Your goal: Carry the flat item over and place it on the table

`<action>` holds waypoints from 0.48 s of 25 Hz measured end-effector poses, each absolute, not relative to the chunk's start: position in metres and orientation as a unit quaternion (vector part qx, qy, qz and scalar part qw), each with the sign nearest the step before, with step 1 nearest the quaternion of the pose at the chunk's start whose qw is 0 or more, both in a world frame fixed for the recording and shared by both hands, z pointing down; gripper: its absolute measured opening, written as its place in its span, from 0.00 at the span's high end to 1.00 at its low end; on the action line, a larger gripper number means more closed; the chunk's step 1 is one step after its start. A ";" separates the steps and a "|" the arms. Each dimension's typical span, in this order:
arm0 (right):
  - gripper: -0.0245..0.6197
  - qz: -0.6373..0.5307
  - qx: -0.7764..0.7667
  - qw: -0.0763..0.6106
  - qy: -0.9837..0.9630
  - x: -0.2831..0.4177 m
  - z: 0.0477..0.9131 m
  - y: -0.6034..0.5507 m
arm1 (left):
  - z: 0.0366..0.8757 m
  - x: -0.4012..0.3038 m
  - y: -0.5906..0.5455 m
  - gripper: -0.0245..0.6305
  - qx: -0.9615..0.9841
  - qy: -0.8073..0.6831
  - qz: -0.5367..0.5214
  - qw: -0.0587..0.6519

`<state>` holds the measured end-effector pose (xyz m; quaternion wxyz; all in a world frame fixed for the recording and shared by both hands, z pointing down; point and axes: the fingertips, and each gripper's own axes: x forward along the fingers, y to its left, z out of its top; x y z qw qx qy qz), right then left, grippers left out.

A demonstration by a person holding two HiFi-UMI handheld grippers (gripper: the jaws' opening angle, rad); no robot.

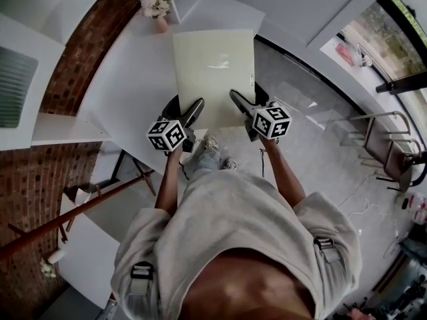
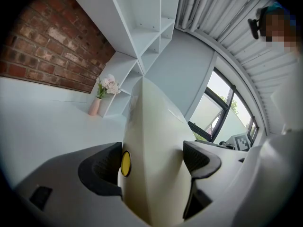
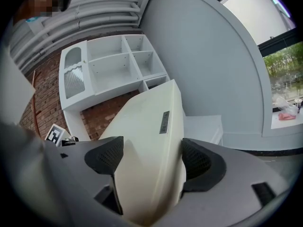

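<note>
Down below the head camera, the white table (image 1: pixel 127 85) fills the left of the floor space, running up to a brick wall (image 1: pixel 87 52) and a bank of white shelving (image 3: pixel 113 65), with grey floor (image 1: pixel 300 112) stretching away to the right. Over the near right corner of that table sits the task's piece, the flat cream board (image 1: pixel 213 72): it lies roughly level in the head view, its left part above the tabletop and its right edge out above the floor, and whether it touches the table cannot be told from here. Both tools have it by the near edge. The left gripper (image 1: pixel 193 112) is clamped onto the board's near left corner, and its own view shows the two dark pads (image 2: pixel 102 167) pressed against either face of the board (image 2: pixel 154 145), jaws closed down to the board's thickness. The right gripper (image 1: pixel 241 105) does the same at the near right corner, pads (image 3: pixel 196 162) squeezing the board (image 3: pixel 147 141) from both sides. Farther off, at the table's far end beside the shelving, a pink vase (image 2: pixel 94 107) of pale flowers stands upright. Smaller now: a grey label (image 3: pixel 164 122) runs along the board's right edge, and a yellow disc (image 2: pixel 125 163) shows on the left gripper's left pad, right against the board.
</note>
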<state>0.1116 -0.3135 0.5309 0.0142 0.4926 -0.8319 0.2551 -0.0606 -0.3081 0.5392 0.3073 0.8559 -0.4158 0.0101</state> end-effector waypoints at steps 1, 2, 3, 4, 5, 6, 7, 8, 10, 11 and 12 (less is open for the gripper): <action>0.35 0.256 0.493 0.015 -0.831 0.108 0.532 -0.319 | 0.541 -0.065 -0.314 0.33 0.856 -0.415 0.010 0.309; 0.35 0.256 0.494 0.016 -0.830 0.103 0.534 -0.324 | 0.543 -0.069 -0.320 0.33 0.856 -0.414 0.010 0.311; 0.35 0.257 0.495 0.017 -0.830 0.099 0.535 -0.330 | 0.544 -0.073 -0.325 0.33 0.856 -0.412 0.010 0.312; 0.35 0.258 0.496 0.018 -0.829 0.095 0.536 -0.334 | 0.545 -0.077 -0.330 0.33 0.856 -0.411 0.010 0.314; 0.35 0.260 0.497 0.018 -0.828 0.091 0.537 -0.339 | 0.546 -0.082 -0.336 0.33 0.856 -0.410 0.011 0.315; 0.35 0.261 0.498 0.019 -0.827 0.087 0.538 -0.344 | 0.547 -0.086 -0.341 0.33 0.856 -0.410 0.011 0.316; 0.35 0.262 0.499 0.020 -0.826 0.083 0.539 -0.349 | 0.548 -0.090 -0.347 0.33 0.855 -0.409 0.012 0.317; 0.35 0.265 0.499 0.022 -0.825 0.079 0.541 -0.354 | 0.550 -0.094 -0.351 0.33 0.855 -0.408 0.013 0.320; 0.35 0.270 0.499 0.026 -0.823 0.071 0.545 -0.361 | 0.555 -0.102 -0.358 0.33 0.853 -0.407 0.015 0.327; 0.35 0.272 0.499 0.029 -0.822 0.067 0.546 -0.365 | 0.557 -0.105 -0.361 0.33 0.851 -0.407 0.016 0.331; 0.35 0.273 0.500 0.031 -0.821 0.065 0.548 -0.369 | 0.559 -0.108 -0.366 0.33 0.851 -0.406 0.015 0.334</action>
